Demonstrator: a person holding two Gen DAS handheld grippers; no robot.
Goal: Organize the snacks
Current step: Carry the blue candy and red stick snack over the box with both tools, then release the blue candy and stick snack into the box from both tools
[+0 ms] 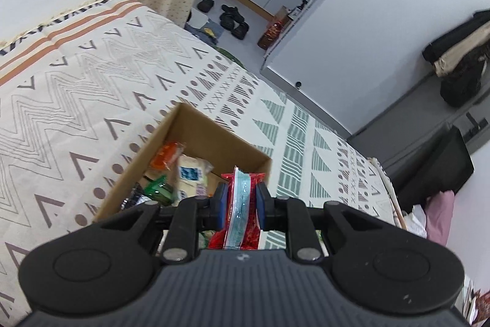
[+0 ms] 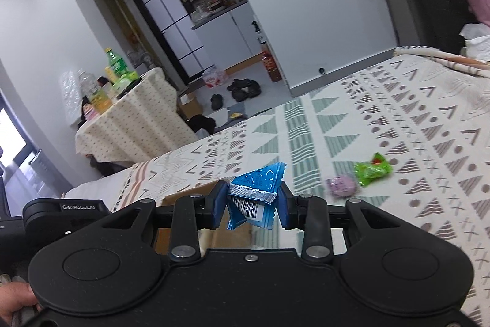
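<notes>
I have a snack in each gripper and I judge I am at the carrying step, bringing both to the cardboard box [image 1: 196, 140] that sits open on the patterned bedspread [image 1: 92, 88]. My left gripper [image 1: 242, 204] is clamped tight on a flat red and pale-blue packet [image 1: 242, 213], held edge-on between the blue pads, and it hangs above the near part of the box, where an orange packet [image 1: 167, 158], a cream one [image 1: 191, 173] and a green one [image 1: 159, 189] already lie. My right gripper [image 2: 252, 203] is closed narrow on a crumpled blue wrapper [image 2: 260, 183], barcode side towards me, with a corner of the box just below and behind it. Next I think each hand must come over the open box, dip so the snack clears the wall, then let the jaws part. Two more snacks wait on the bedspread to my right: a bright green packet [image 2: 372, 170] and a small purple one [image 2: 341, 186] just beside it
</notes>
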